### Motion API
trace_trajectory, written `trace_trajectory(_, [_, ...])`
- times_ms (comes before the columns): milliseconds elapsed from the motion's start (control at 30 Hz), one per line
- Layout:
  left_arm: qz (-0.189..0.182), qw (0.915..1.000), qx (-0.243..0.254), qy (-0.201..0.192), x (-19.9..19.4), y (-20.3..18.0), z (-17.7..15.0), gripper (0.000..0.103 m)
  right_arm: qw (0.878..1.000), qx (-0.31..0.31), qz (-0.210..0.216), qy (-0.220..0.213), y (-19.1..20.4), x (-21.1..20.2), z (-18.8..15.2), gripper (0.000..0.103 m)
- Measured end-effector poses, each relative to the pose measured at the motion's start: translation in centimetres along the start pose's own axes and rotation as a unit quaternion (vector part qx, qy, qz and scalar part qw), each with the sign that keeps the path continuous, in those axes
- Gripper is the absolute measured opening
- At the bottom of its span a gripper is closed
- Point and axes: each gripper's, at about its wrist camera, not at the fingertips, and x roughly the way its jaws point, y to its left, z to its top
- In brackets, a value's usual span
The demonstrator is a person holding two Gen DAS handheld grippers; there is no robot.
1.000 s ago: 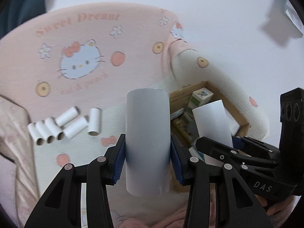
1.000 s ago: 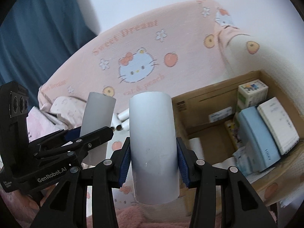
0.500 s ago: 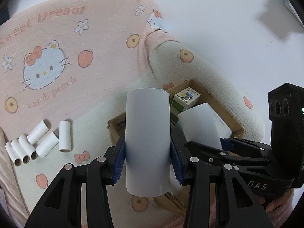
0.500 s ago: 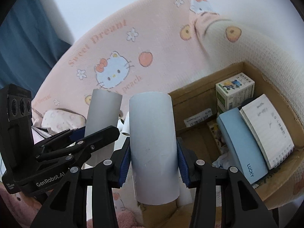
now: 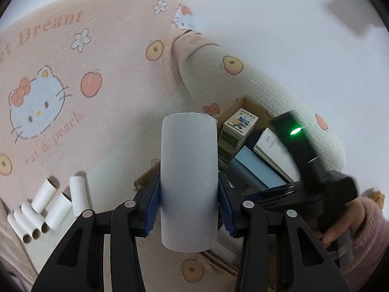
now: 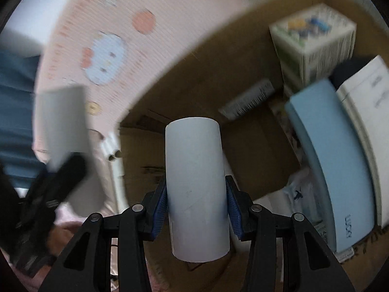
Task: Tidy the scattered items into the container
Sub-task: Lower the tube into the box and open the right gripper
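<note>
White tube [image 5: 189, 182] upright over bedspread, second tube [image 6: 197, 185] above open cardboard box [image 6: 245, 63], spare tubes [image 5: 46, 206] lying clustered

The blanket [image 5: 102, 56] is pale pink with a cartoon cat face in light blue, a coral bow, orange peaches, white flowers and pink lettering; its folded edge [image 5: 255, 85] is cream. The tube [image 5: 189, 182] in the left tool [image 5: 189, 209] is plain grey-white, like the tube [image 6: 197, 187] in the right tool [image 6: 197, 209]. Both tools are black with blue ribbed pads [image 5: 153, 206]. Loose tubes [image 5: 48, 209] are white. The box [image 6: 184, 97] is brown cardboard, holding a light blue book [image 6: 333, 165], a white notebook [image 6: 367, 97] and a white carton [image 6: 313, 41] with a blue cartoon print.
</note>
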Motion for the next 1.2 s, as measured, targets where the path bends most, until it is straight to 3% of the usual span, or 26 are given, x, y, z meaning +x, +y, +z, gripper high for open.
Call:
trace_trajectory(100, [-0.004, 1.0000, 0.001, 0.004, 0.5, 0.5, 0.2, 0.048, 0.998, -0.015, -0.048, 0.036, 0.3, 2.3, 0.5, 0.042])
trace_trajectory(633, [0.012, 0.9995, -0.021, -0.020, -0.4, 3.2, 0.8, 0.048, 0.976, -0.066, -0.144, 0.150, -0.1, 10.1, 2.6, 0.042])
trace_trajectory(833, [0.017, 0.9995, -0.019, -0.020, -0.2, 3.4, 0.9, 0.048, 0.979, -0.052, -0.128, 0.146, -0.2, 11.4, 2.9, 0.041])
trace_trajectory(967, [0.024, 0.9995, -0.013, -0.016, -0.2, 3.4, 1.0, 0.048, 0.974, -0.079, -0.145, 0.153, 0.1, 12.2, 2.8, 0.041])
trace_trajectory(1200, [0.024, 0.9995, -0.014, -0.013, -0.2, 3.6, 0.9, 0.048, 0.976, -0.062, -0.150, 0.147, -0.6, 11.8, 2.9, 0.041])
